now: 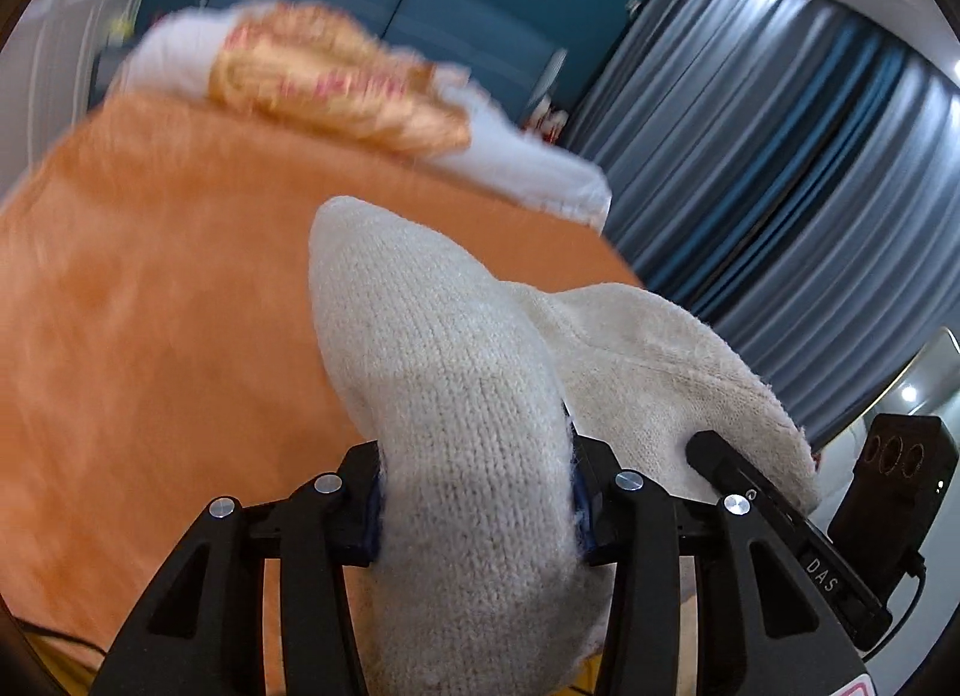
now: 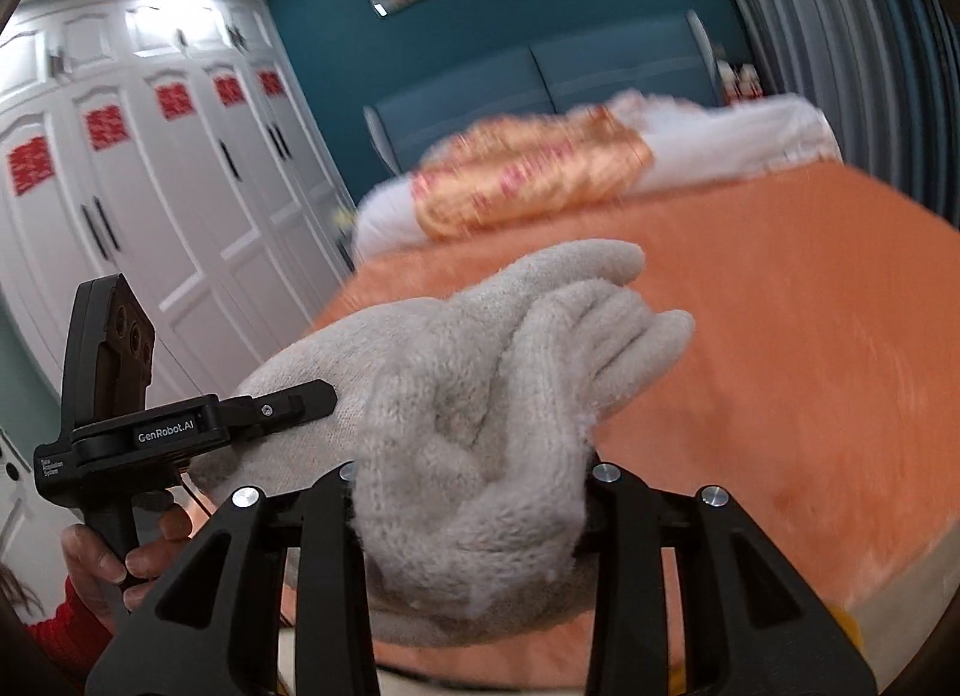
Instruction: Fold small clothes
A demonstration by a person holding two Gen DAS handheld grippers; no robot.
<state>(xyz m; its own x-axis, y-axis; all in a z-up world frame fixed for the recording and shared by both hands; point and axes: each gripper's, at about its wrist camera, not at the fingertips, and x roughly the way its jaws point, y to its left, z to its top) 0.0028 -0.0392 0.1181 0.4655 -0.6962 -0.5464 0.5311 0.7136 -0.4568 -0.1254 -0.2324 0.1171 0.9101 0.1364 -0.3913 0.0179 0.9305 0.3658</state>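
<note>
Sock [image 1: 456, 396], cream knit, clamped between both grippers and lifted clear above the orange bed [image 1: 150, 306]. Left gripper [image 1: 474, 504] pinched on one end, pads pressing the knit from either side, the toe poking forward past the fingers over the bed. Right gripper [image 2: 468, 510] pinched on the other end, fluffy inner side bunched and spilling forward over the bed. From the left wrist view, right gripper's black finger seen pressed into the cloth, just beside the left one. From the right wrist view, left gripper's finger [image 2: 288, 405] likewise on the sock, with a hand [image 2: 114, 552] and red sleeve [image 2: 66, 630] on its handle. At the far end of the bed, white pillows [image 2: 750, 138] with a blurred gold-and-red cloth [image 2: 528, 174] across them. Beyond the bed, teal wall, grey curtains [image 1: 780, 126] and white wardrobe [image 2: 150, 156].
</note>
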